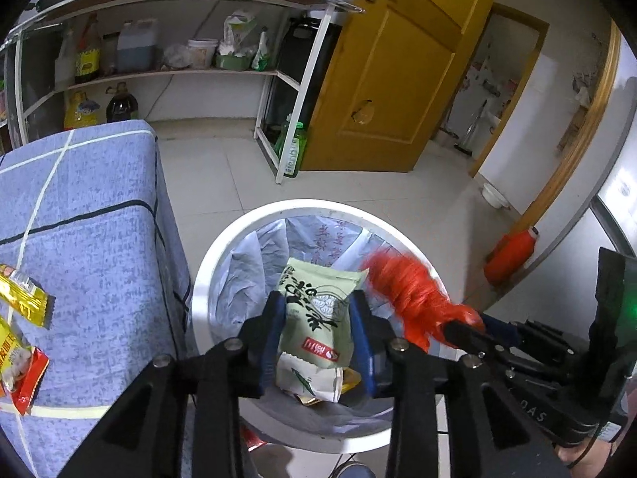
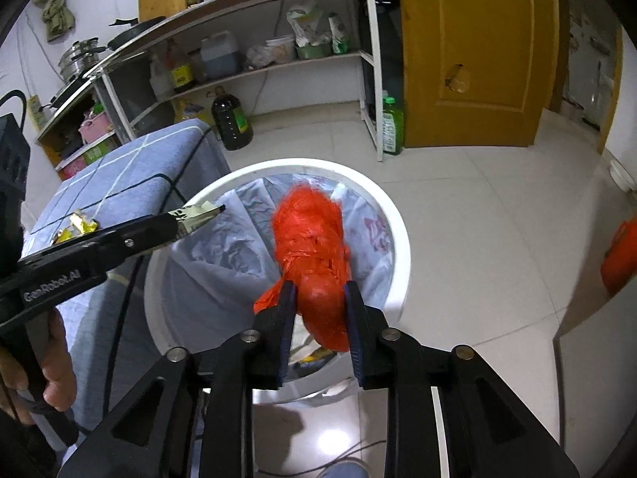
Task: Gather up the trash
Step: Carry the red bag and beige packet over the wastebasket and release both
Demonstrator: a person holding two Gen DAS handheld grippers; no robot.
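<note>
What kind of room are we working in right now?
Most likely a home kitchen: a shelf rack holds cooking oil jugs, pots sit on its counter, and a lined white trash bin stands on tile.

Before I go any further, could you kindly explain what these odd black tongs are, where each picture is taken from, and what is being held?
These are two hand-held grabbing tools, one in each of a person's hands; there is no robot arm. Each tool carries a wide-angle camera looking forward along its two fingers, so each picture shows its own claw at the bottom.

In the left tool's picture, the left claw is shut on a pale green snack packet above a white bin lined with a plastic bag. In the right tool's picture, the right claw is shut on an orange net bundle above the same bin.

Beside the bin stands a table under a blue checked cloth, with yellow and red wrappers lying on it.
</note>
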